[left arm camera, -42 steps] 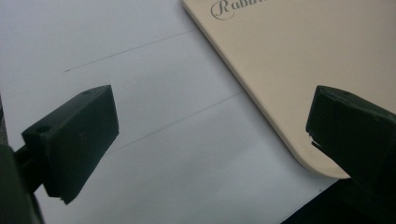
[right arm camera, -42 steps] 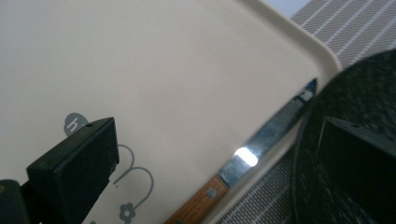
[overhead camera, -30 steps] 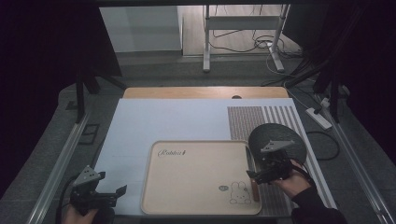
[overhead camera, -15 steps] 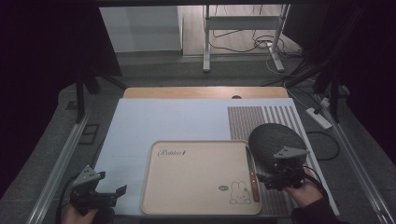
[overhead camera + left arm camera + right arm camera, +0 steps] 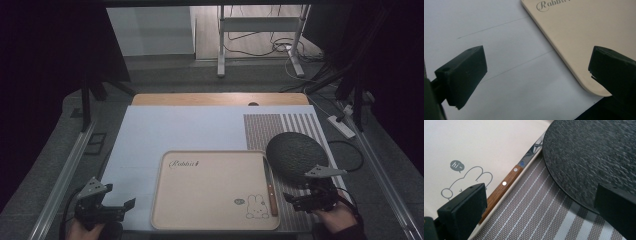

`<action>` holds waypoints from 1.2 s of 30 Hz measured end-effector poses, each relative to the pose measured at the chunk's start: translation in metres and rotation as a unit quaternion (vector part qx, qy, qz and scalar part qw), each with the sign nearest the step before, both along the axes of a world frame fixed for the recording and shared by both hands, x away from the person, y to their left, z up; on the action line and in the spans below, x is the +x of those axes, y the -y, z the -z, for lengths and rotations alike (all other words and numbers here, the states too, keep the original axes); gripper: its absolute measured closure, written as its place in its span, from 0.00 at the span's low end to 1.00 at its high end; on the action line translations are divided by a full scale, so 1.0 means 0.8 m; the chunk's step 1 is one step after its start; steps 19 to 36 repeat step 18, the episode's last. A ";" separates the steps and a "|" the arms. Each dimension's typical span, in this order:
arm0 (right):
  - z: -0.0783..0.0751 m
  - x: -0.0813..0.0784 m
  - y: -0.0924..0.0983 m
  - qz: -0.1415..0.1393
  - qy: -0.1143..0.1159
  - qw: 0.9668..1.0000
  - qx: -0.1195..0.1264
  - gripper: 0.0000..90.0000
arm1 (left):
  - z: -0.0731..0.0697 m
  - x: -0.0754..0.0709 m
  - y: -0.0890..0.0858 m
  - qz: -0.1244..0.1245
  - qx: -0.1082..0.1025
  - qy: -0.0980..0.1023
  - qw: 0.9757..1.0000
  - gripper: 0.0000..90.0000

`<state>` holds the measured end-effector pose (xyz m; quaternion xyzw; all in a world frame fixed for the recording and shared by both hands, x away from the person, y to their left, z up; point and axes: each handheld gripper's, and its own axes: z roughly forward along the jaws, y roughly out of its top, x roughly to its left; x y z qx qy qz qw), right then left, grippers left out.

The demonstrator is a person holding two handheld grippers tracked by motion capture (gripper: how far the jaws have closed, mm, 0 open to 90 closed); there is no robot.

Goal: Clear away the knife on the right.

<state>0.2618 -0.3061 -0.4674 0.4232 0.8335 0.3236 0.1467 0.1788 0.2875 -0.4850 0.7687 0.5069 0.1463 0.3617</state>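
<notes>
A beige tray (image 5: 210,187) with a rabbit drawing lies near the table's front. Along its right rim rests a knife (image 5: 270,187) with a wooden handle (image 5: 502,185) and its blade pointing away. A dark round plate (image 5: 297,154) sits just right of the tray on a striped mat. My right gripper (image 5: 292,201) hovers open beside the knife handle, the handle near its left jaw and the plate (image 5: 589,157) near its right jaw, nothing held. My left gripper (image 5: 125,208) stands open at the tray's near left corner (image 5: 584,82).
The striped mat (image 5: 280,125) covers the right part of a pale sheet (image 5: 165,135). A wooden table edge (image 5: 200,99) runs along the back. A power strip (image 5: 342,126) and cables lie off the right side. Metal rails flank the table.
My right gripper has drawn back from the tray's right rim toward the near right, and the knife now lies uncovered along that rim. The left gripper has stayed put.
</notes>
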 end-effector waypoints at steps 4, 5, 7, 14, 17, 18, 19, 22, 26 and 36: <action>-0.002 -0.005 0.005 0.009 0.001 1.000 0.005 0.00 | 0.000 0.000 -0.001 0.000 -0.002 0.000 1.000 0.02; -0.002 -0.007 0.006 0.011 0.002 1.000 0.004 0.00 | 0.000 0.000 -0.001 0.000 -0.002 0.000 1.000 0.02; -0.003 -0.010 0.008 0.012 0.002 1.000 0.001 0.00 | 0.000 0.000 -0.001 0.000 -0.002 -0.001 1.000 0.02; -0.004 -0.018 0.013 0.020 0.000 1.000 -0.008 0.00 | 0.000 0.001 -0.001 0.001 -0.003 -0.001 1.000 0.02; -0.004 -0.019 0.015 0.023 -0.005 1.000 -0.009 0.00 | 0.000 0.001 -0.001 0.001 -0.004 -0.001 1.000 0.02; -0.004 -0.019 0.015 0.023 -0.005 1.000 -0.009 0.00 | 0.000 0.002 0.000 0.001 -0.003 -0.001 1.000 0.02; -0.004 -0.019 0.015 0.023 -0.005 1.000 -0.009 0.00 | 0.000 0.002 0.000 0.001 -0.003 -0.001 1.000 0.02; -0.004 -0.019 0.015 0.023 -0.005 1.000 -0.009 0.00 | 0.000 0.002 0.000 0.001 -0.003 -0.001 1.000 0.02; -0.004 -0.019 0.015 0.023 -0.005 1.000 -0.009 0.00 | 0.000 0.002 0.000 0.001 -0.003 -0.001 1.000 0.02; -0.004 -0.019 0.015 0.023 -0.005 1.000 -0.009 0.00 | 0.000 0.002 0.000 0.001 -0.003 -0.001 1.000 0.02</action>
